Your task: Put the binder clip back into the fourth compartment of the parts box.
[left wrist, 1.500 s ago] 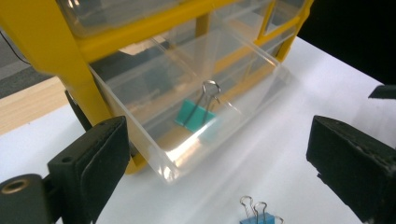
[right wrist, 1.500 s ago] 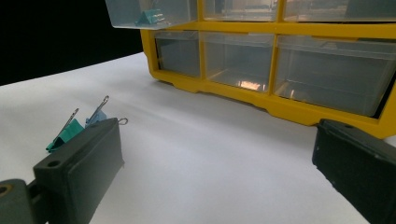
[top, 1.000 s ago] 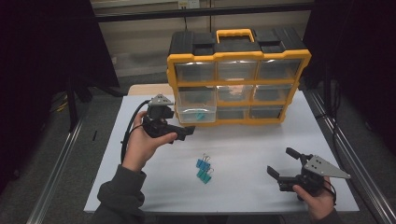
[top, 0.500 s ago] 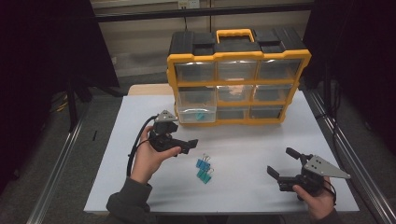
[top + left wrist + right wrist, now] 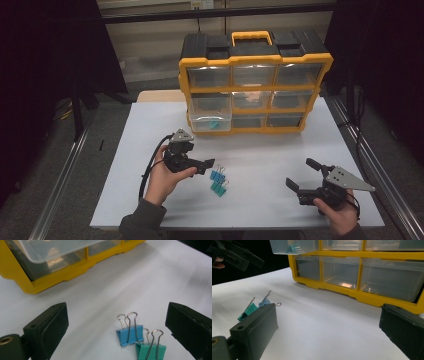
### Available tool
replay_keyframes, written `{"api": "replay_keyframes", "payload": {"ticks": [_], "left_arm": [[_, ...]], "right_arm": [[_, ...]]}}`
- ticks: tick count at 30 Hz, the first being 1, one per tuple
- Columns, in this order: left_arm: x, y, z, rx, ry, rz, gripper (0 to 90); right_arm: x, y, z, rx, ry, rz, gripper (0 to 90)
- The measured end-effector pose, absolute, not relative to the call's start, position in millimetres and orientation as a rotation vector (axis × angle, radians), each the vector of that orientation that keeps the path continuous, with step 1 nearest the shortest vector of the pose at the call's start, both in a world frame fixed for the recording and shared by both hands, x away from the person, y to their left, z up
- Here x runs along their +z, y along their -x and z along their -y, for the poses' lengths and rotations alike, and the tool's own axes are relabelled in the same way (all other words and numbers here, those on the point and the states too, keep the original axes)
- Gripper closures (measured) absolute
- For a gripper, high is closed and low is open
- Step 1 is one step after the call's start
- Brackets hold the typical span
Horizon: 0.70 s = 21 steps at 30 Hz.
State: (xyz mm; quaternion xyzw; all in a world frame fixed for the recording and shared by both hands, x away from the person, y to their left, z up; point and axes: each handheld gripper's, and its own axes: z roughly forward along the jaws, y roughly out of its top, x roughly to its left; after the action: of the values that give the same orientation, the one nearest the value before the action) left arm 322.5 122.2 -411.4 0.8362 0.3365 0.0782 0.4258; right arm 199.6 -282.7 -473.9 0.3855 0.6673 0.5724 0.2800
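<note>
One teal clip already lies in the pulled-out clear drawer (image 5: pixel 212 123) of the yellow organiser (image 5: pixel 254 90). The blue binder clip (image 5: pixel 129 334) and teal binder clip (image 5: pixel 150 350) lie on the white counter (image 5: pixel 260 165), unpicked. The left claw (image 5: pixel 206 166) hovers spread beside them; the right claw (image 5: pixel 303 177) rests spread, well apart.

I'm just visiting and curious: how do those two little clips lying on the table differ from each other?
The blue clip is blue, the green clip teal-green. The blue clip lies nearer the yellow organizer; the green clip lies nearer the person's side. In the left gripper view the blue clip shows whole, the green clip is cut off by the frame edge. Both are binder clips with wire handles, lying side by side between the open left tool's jaws.
</note>
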Motion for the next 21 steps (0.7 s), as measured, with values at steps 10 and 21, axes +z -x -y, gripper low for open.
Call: {"api": "replay_keyframes", "payload": {"ticks": [10,21], "left_arm": [[-435.3,-316.4,-115.3,0.202,-2.106,-0.869,5.0],[-452.3,-312.4,-106.9,0.201,-2.112,-0.897,11.5]], "right_arm": [[-473.8,-199.5,281.6,1.538,-1.036,-1.793,1.1],[-473.6,-199.5,281.5,1.541,-1.029,-1.793,1.1]]}}
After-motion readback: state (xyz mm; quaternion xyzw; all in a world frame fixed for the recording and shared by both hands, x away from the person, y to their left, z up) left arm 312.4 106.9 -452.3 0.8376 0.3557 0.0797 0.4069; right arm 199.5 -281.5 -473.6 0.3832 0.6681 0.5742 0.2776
